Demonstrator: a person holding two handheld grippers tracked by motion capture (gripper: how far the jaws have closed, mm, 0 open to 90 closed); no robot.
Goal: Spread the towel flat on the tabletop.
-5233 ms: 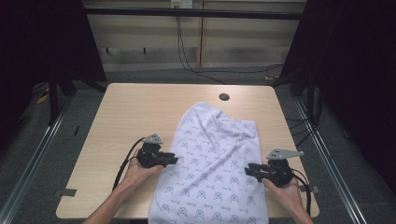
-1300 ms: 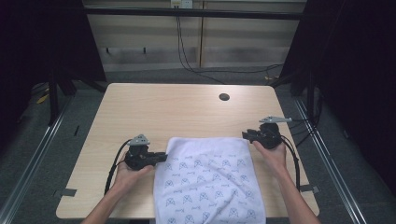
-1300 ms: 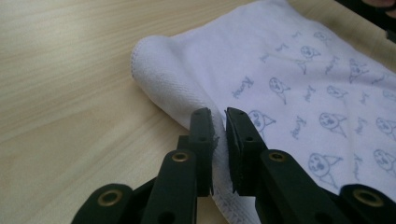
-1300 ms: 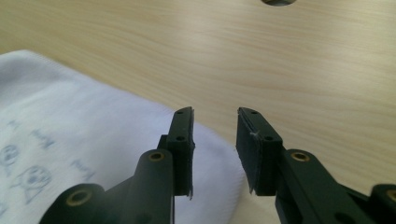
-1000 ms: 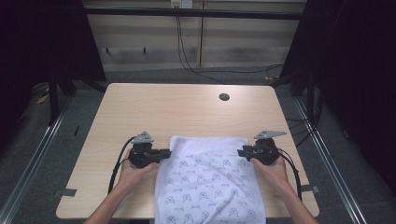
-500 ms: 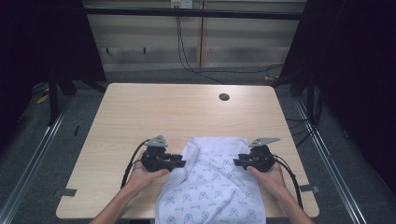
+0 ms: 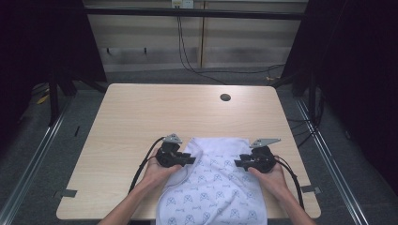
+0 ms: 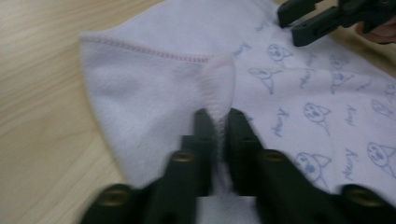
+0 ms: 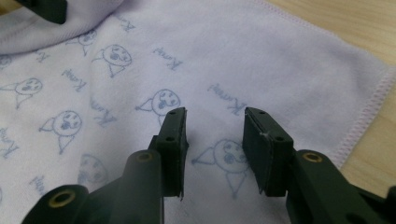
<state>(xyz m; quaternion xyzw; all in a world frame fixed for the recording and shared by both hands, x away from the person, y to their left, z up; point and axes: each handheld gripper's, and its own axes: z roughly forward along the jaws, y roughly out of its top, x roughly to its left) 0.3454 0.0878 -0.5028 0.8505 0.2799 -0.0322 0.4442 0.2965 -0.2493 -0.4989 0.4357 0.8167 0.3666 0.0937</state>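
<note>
While the printed towel (image 7: 213,187) lies on the near half of the wooden table (image 7: 141,117), its lower part hangs over the near edge between the person's forearms. The towel is white with a repeated blue cat-face print and a pink stitched hem.

Left gripper (image 7: 187,160): positioned at the towel's left edge. In the left gripper view its jaws have just been closing and now stand clenched on a raised fold of the hem (image 8: 217,88), with the cloth pinched between the pads. The fabric beside this pinch is turned over, showing its plain side.

Right gripper (image 7: 238,163): positioned over the towel's right portion, near the right edge. In the right gripper view (image 9: 212,140) its jaws stand apart with a clear gap between the pads; the printed cloth lies flat beneath them and is not gripped. The pink hem runs along the right of that view, with bare table beyond it.

A round cable hole (image 7: 225,97) sits in the far part of the table, well apart from the towel. Each gripper trails a black cable toward the near edge.
</note>
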